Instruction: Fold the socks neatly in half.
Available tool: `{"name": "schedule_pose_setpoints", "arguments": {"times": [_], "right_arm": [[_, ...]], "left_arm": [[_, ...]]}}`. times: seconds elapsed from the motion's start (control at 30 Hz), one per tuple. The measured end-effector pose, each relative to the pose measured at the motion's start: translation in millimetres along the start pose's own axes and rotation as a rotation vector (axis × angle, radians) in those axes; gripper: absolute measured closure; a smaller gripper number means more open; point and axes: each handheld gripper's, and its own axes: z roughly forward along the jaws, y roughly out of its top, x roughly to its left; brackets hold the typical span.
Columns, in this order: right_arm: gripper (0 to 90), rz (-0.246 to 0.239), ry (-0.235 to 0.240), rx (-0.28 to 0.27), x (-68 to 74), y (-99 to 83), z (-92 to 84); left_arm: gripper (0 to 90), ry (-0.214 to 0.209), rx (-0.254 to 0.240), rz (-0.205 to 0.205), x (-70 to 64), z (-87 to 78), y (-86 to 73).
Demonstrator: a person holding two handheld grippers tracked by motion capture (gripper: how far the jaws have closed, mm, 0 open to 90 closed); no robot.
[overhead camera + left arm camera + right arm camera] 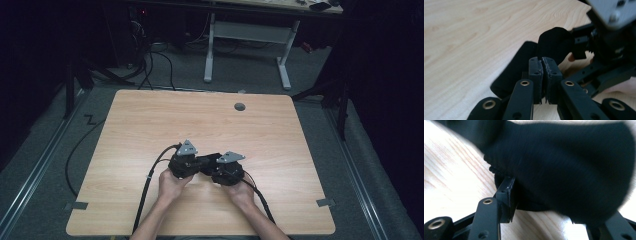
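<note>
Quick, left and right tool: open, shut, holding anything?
Left tool: shut, pinching the black cloth.
Right tool: jaws wide around the cloth; grip cannot be told.

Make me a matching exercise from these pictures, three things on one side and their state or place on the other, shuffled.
1. left gripper
2. black cloth
3. round hole in the table

a. near the far edge of the wooden top
b. jaws pressed together
c. bunched between the two grippers

Pairs: 1-b, 2-c, 3-a
</note>
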Motion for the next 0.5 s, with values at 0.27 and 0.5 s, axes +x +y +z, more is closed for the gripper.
{"name": "schedule_pose_setpoints", "arguments": {"times": [0.27,0.5], "right_arm": [[44.3,0.024,0.028,0.011,-3.9,-3.2,-14.7],[65.3,0.032,0.063,-0.053,-17.1,-8.4,-63.2]], "left_arm": [[84.6,0.029,0.008,-0.004,2.9,6.4,-9.0],[76.8,0.016,-0.009,-0.003,1.0,2.9,-7.1]]}}
